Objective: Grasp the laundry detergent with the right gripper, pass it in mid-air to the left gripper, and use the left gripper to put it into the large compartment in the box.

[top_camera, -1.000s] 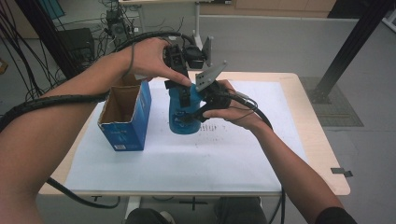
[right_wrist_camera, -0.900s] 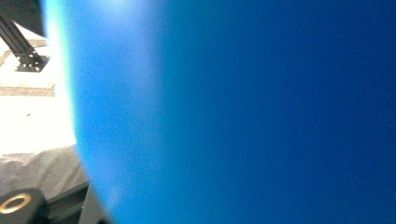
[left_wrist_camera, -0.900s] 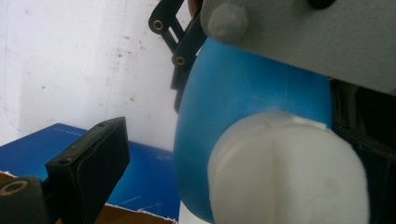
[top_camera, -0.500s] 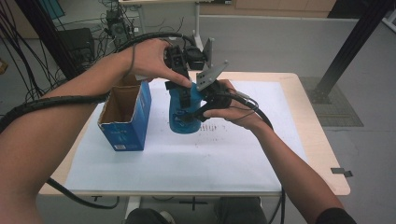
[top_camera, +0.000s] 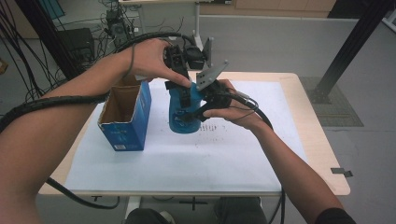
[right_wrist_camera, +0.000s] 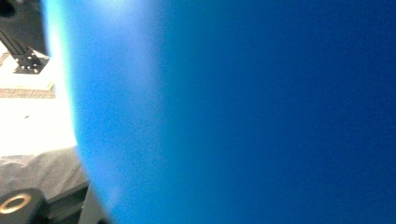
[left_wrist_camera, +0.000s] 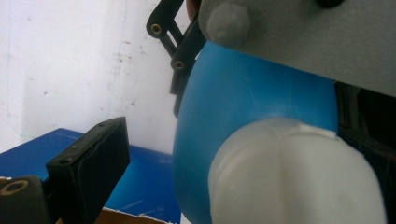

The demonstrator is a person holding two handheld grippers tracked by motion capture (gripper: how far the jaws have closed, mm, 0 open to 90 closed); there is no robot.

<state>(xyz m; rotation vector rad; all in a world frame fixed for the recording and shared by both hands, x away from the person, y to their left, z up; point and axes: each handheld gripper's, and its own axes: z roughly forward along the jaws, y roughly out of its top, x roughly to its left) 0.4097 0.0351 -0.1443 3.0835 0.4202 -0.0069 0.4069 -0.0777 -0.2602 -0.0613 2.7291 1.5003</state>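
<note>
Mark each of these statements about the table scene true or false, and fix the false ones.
1. The blue bottle stands upright on the white sheet. True.
2. The bottle's cap is red. False: it is white.
3. The open cardboard box is left of the bottle in the high view. True.
4. The right gripper hangs free of the bottle. False: it is shut on the bottle's body.
5. The box lies flat on its side. False: it stands with its opening upward.

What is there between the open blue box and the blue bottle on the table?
Nothing: in the high view a bare strip of white sheet separates the blue box from the blue bottle.
</note>
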